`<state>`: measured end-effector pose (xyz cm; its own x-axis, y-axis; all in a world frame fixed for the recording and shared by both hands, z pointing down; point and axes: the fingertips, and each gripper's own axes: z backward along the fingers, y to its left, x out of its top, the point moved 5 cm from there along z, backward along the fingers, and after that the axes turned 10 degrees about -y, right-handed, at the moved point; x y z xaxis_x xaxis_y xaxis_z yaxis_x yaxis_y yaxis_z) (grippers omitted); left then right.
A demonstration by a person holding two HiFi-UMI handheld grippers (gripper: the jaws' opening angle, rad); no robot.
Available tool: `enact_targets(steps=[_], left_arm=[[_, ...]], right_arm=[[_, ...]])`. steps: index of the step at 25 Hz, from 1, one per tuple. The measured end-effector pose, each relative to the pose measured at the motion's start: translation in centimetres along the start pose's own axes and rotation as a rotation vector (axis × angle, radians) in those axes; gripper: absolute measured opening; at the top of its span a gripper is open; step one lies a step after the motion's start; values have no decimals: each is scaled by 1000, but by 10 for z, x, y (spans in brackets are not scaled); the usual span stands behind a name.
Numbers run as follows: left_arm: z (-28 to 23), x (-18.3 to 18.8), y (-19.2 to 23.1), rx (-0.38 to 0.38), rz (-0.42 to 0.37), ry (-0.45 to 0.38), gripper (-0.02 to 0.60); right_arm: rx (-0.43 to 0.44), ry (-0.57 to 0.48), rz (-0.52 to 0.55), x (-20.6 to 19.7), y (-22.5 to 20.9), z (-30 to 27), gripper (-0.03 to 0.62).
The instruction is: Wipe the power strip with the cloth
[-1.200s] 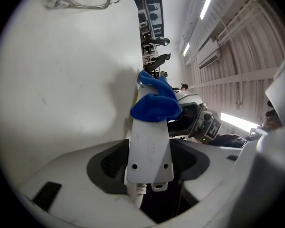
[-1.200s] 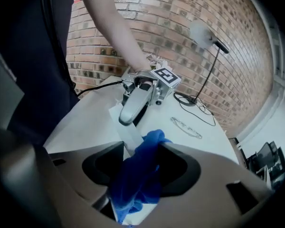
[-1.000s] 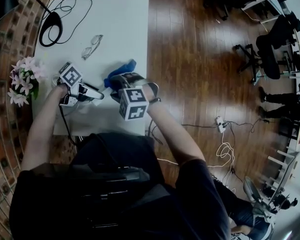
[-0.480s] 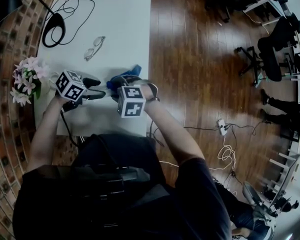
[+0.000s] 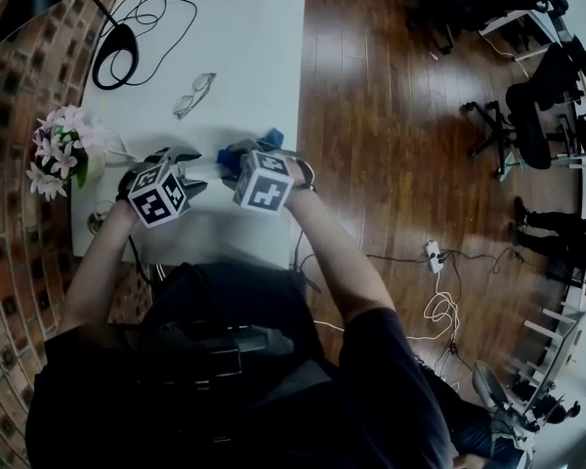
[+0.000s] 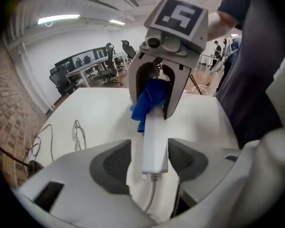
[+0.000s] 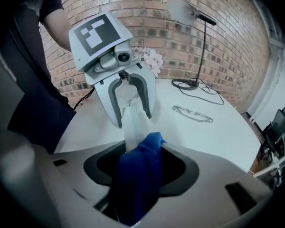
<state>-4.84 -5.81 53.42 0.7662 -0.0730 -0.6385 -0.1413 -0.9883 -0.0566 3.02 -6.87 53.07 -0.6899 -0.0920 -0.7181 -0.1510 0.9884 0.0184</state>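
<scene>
Nearest the person, the left tongs (image 6: 154,161) are pressed onto the cord end of the white power strip (image 6: 154,139), with its cable trailing down out of them. The strip is held up off the white bench (image 5: 249,57) and runs level across to the right tongs (image 7: 137,172). Those are pinching the blue cloth (image 7: 138,175), folded over the strip's other end, so cloth and strip are touching inside that grip. My reading is that the wipe is under way and not finished. The cloth sits at the end away from the cable, and the bare white stretch between the two tongs shows no dirt or streaks that I can make out, so I cannot tell how much has been rubbed. The part covered by the left tongs is likely unwiped and would need a change of grip. Farther off on the bench lie a pair of glasses (image 5: 193,94), well apart from the strip. Pink flowers (image 5: 63,154) stand at the left edge and a lamp base with a coiled black cable (image 5: 117,55) sits beyond.
</scene>
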Motion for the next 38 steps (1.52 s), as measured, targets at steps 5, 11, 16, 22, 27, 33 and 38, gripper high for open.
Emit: enact_targets(steps=[5,11,16,22,27,33,38], left_arm=[[-2,-9,-5,97,7,-34,190],[-7,-13,-7,70,25,-31,183],[-7,-17,-8,70,16,-30,179],[-8,-16,-7,108,62,-48,190],[-6,-17,-6,130,95,-85,195],[6,-19,-6,164,144,-129,206],[11,-20,-6,160,178,-137,207]], right_arm=[[-63,-25,16,0,1,2,224],[-194,-199,-129,3,-4,34,230],[-268,-199,-213,-19,-4,46,221],[-391,-186,-209,-22,-9,55,67],[-630,-274,-411,-36,-24,98,63],[-749,-227,-506,-53,-17,120,63],[-773,-184,-548,-60,-12,111,63]])
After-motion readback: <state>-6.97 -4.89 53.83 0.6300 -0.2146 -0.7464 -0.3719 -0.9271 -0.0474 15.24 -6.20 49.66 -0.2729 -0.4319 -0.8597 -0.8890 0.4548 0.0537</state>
